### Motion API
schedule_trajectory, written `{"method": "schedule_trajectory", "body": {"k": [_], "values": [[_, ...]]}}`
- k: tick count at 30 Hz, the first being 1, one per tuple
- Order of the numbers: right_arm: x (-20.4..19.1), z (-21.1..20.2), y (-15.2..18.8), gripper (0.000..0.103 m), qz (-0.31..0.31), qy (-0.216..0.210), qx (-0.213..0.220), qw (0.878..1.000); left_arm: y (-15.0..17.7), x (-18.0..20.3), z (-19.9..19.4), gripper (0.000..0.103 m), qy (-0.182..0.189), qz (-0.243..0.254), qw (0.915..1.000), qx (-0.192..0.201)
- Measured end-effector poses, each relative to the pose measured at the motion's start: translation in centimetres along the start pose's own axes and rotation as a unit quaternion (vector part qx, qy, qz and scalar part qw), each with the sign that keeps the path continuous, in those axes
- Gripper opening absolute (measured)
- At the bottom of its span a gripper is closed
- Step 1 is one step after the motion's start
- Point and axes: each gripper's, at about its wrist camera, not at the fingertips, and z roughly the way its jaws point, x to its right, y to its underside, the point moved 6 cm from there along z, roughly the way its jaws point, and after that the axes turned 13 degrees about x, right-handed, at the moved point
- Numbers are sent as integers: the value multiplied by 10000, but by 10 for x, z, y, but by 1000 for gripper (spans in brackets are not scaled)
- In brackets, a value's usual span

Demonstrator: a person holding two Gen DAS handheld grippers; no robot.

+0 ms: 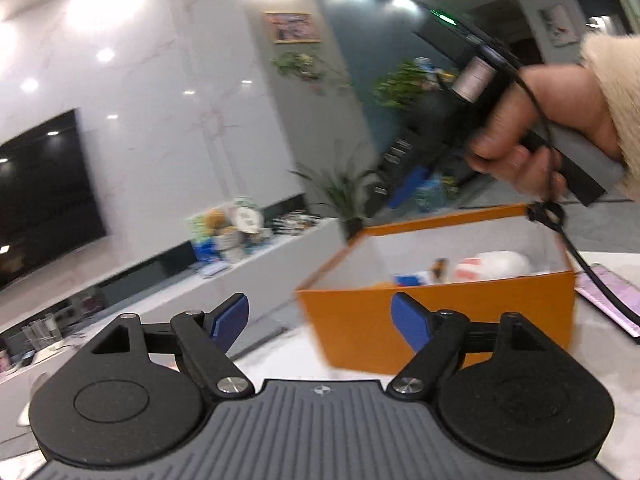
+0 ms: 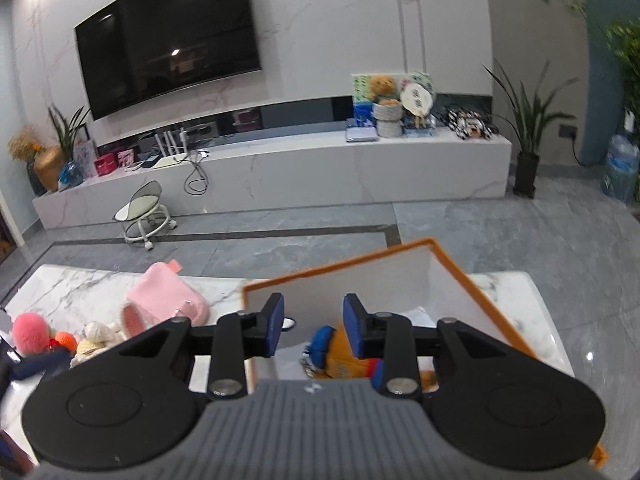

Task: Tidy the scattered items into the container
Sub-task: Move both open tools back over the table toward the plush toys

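While both grippers' jaws gape empty, orange box (image 2: 486,292) white inside, holding soft toys (image 2: 340,354).

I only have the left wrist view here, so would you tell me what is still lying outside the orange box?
Observer: On the marble table, left of the orange box, a pink plush pouch lies outside it.
Operator: Thank you. Is anything else out there?
Observer: Yes, a pink knitted ball and a cream knitted toy sit further left, near the table's edge.
Operator: And is the right gripper carrying something?
Observer: No, the right gripper is open with nothing between its pads; it hangs over the box, above a toy in blue and orange inside.
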Motion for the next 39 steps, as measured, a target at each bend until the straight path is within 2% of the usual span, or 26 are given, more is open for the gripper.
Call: {"method": "schedule_trajectory", "body": {"k": [4, 8, 10, 14, 18, 20, 24, 26, 29, 34, 35, 39], "values": [[-32, 7, 4, 39, -188, -122, 109, 9997, -2, -34, -17, 94, -471, -46, 9985, -276], [-64, 15, 9, 40, -221, -300, 165, 9992, -6, -63, -40, 96, -857, -203, 9955, -338], [-82, 20, 12, 40, -226, -412, 164, 9988, 0, -76, -46, 96, -1061, -361, 9919, -594], [-119, 27, 20, 45, -336, -700, 144, 9969, 23, -105, -61, 96, -1348, -1205, 9779, -1046], [-149, 34, 32, 49, -561, -960, 74, 9938, 48, -120, -65, 96, -1443, -1299, 9714, -1371], [-162, 38, 38, 56, -670, -1069, 10, 9920, 59, -126, -69, 96, -1472, -1199, 9701, -1513], [-180, 44, 53, 60, -863, -1233, -140, 9885, 74, -126, -67, 96, -1443, -1414, 9635, -1756], [-188, 47, 62, 65, -940, -1307, -204, 9867, 81, -126, -71, 96, -1415, -1524, 9607, -1839], [-202, 50, 72, 70, -1072, -1511, -195, 9825, 82, -121, -71, 96, -1300, -1602, 9610, -1841], [-224, 56, 86, 78, -1344, -1988, -245, 9705, 87, -122, -65, 96, -1252, -1456, 9617, -1954], [-229, 58, 90, 81, -1407, -2061, -264, 9680, 89, -123, -65, 96, -1270, -1445, 9610, -1988], [-238, 66, 99, 83, -1447, -2033, -276, 9680, 98, -132, -65, 96, -1335, -1482, 9538, -2245]]}}
